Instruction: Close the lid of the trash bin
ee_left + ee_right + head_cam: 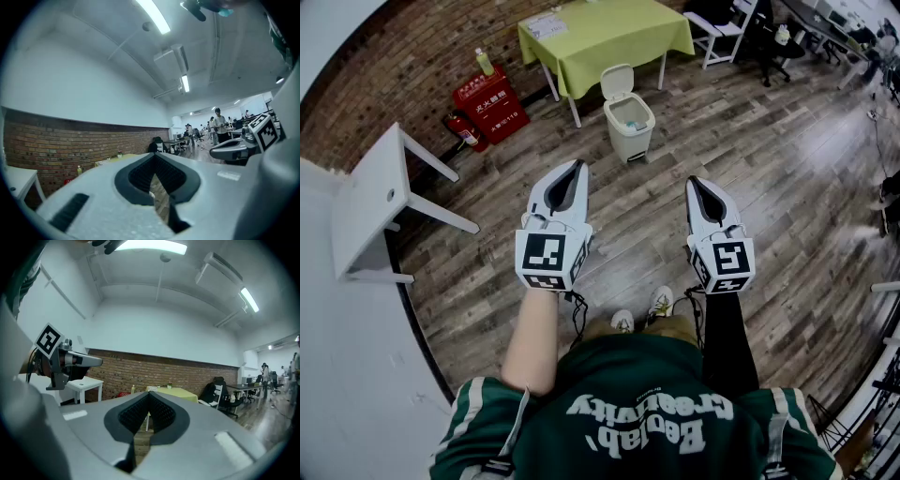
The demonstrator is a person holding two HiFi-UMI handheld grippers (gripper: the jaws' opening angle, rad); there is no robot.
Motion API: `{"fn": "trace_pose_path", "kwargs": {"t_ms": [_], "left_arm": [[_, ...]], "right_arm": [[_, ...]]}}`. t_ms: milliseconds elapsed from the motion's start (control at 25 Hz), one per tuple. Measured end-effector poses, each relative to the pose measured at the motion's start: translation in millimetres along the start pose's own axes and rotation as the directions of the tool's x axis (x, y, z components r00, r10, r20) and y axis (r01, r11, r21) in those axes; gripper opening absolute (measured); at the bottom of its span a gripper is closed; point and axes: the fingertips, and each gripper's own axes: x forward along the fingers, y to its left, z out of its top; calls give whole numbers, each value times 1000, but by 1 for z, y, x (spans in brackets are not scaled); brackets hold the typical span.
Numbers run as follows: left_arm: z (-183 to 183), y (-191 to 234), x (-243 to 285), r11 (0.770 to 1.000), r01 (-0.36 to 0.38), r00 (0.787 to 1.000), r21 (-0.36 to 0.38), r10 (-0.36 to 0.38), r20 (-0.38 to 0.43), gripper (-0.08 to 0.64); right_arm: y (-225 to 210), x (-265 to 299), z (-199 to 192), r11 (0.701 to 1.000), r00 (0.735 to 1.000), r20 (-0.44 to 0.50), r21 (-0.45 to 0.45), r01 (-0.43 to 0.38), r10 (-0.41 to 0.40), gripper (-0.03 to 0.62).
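Bin: trash bin upper centre, lid raised.
Your left gripper: jaws pressed together, empty.
Your right gripper: pressed together, empty.

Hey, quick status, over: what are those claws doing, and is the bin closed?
Left claw shut, empty; right claw shut, empty. Trash bin ahead by green table, lid up. Only wood floor between, over.

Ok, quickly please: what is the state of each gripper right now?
Left gripper: shut, jaws together, nothing between them.
Right gripper: shut, jaws together, holding nothing.
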Motion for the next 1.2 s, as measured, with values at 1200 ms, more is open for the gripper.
{"fn": "trace_pose_path", "kwargs": {"t_ms": [1200], "left_arm": [[-6,6,-20,997,30,998,68,-33,51,8]], "right_arm": [[13,1,4,999,999,15,10,34,-34,12]]}}
